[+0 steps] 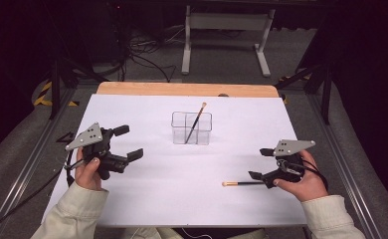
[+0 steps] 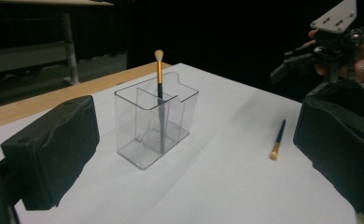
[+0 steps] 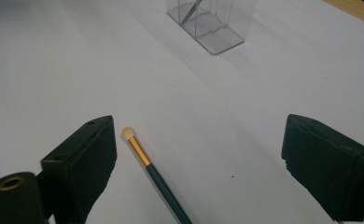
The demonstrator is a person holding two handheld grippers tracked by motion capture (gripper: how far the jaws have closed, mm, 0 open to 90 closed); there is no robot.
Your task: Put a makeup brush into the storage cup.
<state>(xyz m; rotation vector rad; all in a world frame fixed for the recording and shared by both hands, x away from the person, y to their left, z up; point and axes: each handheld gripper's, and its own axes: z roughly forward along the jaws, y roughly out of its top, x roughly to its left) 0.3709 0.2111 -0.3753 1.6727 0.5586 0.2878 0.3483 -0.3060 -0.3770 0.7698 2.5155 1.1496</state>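
Observation:
A clear plastic organizer (image 1: 191, 128) with several compartments stands mid-table, and a dark-handled makeup brush (image 1: 196, 122) leans upright in it, bristles up. A second brush (image 1: 242, 183) lies flat on the white surface at the front right, pale tip pointing left. My right gripper (image 1: 260, 163) hovers over its handle end. In the right gripper view the jaws stand wide around the lying brush (image 3: 157, 176), which is close to the left jaw, and neither pad touches it. My left gripper (image 1: 127, 143) is open and empty at the left, facing the organizer (image 2: 154, 121).
A white sheet (image 1: 147, 199) covers the table, with a wooden edge (image 1: 182, 89) along the far side. Beyond it stand a grey table frame (image 1: 227, 30) and floor cables (image 1: 142, 55). Metal rails run along both sides.

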